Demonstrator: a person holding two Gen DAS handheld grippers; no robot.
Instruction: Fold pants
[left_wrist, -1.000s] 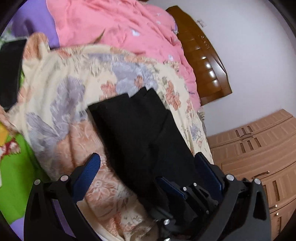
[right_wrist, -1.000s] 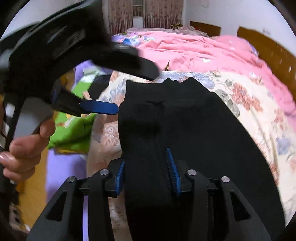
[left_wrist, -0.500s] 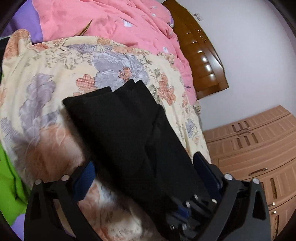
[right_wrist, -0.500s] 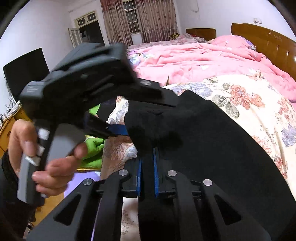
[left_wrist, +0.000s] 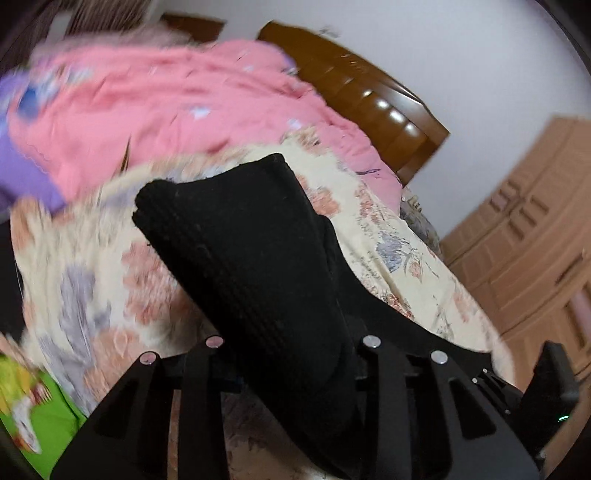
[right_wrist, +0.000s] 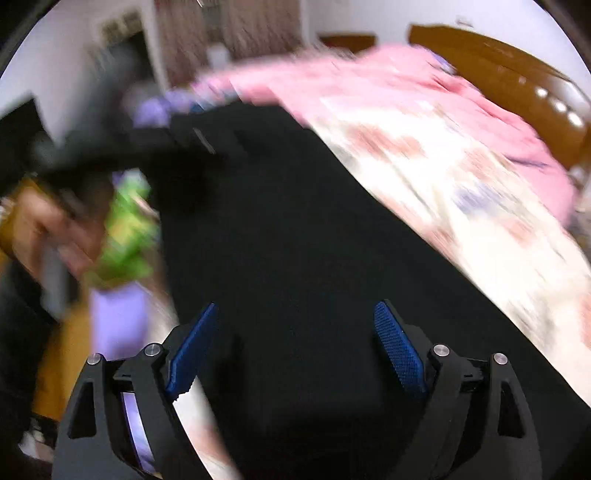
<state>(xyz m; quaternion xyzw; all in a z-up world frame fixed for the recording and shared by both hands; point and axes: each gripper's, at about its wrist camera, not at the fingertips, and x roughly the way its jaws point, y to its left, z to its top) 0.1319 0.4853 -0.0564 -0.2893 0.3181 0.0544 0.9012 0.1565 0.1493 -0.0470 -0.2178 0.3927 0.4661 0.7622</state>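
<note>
Pants (left_wrist: 258, 266): black, ribbed knit, a thick folded band running from the middle of the left wrist frame down to its lower centre. They lie on a floral bedspread (left_wrist: 388, 236), cream with faded red and lilac blooms.

Left gripper (left_wrist: 291, 369): jaws closing, with the fabric bunched between them; the cloth covers the pads, so actual contact is not visible.

Right gripper (right_wrist: 295, 350): jaws opening, blue cross-hatched pads (right_wrist: 399, 350) well apart above the pants (right_wrist: 295, 229), not pressing on them.

Right wrist frame is heavily smeared. At its left edge a hand (right_wrist: 44, 229) and a dark tool body are barely legible.

Pink quilt (left_wrist: 166, 107) is crumpled at upper left; glossy wooden headboard (left_wrist: 369, 107) stands behind it.
</note>
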